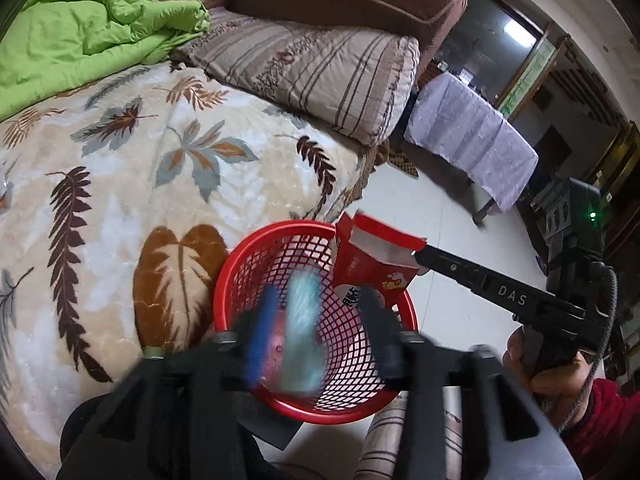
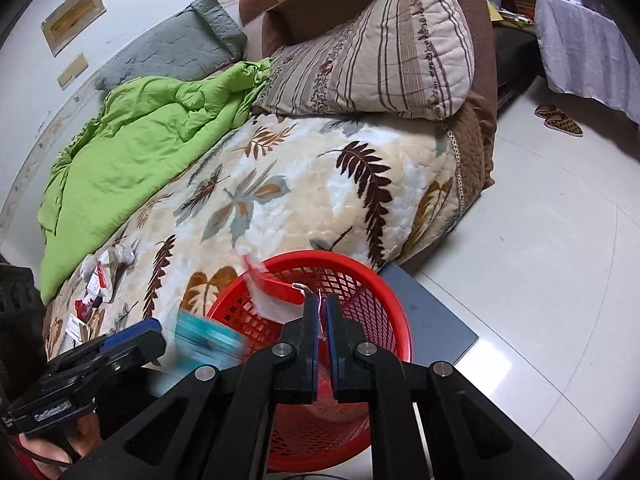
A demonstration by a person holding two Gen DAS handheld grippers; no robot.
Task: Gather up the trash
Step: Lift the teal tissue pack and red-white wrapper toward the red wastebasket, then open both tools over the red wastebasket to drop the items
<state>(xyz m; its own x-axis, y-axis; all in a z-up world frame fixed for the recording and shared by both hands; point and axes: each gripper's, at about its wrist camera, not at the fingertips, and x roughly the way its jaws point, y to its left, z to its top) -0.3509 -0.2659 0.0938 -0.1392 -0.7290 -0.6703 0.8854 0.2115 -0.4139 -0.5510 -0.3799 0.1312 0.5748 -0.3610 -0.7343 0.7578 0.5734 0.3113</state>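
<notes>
While the left gripper (image 1: 316,312), jaws spread, drops a teal wrapper (image 1: 302,332) into the red mesh basket (image 1: 256,248) below, the right gripper (image 2: 323,320) pinches a red carton (image 1: 372,256) over the rim — release next.

— What is carried by the bed?
— A cream plush blanket with brown and grey leaf prints (image 2: 304,184) is spread over it. On that are laid a crumpled lime-green quilt (image 2: 152,136), a striped beige pillow (image 2: 372,52) and scattered small wrappers (image 2: 100,280).
— And the white tiled floor (image 2: 540,240)?
— A red plastic mesh basket (image 2: 384,292) is stood there, beside the bed.
</notes>
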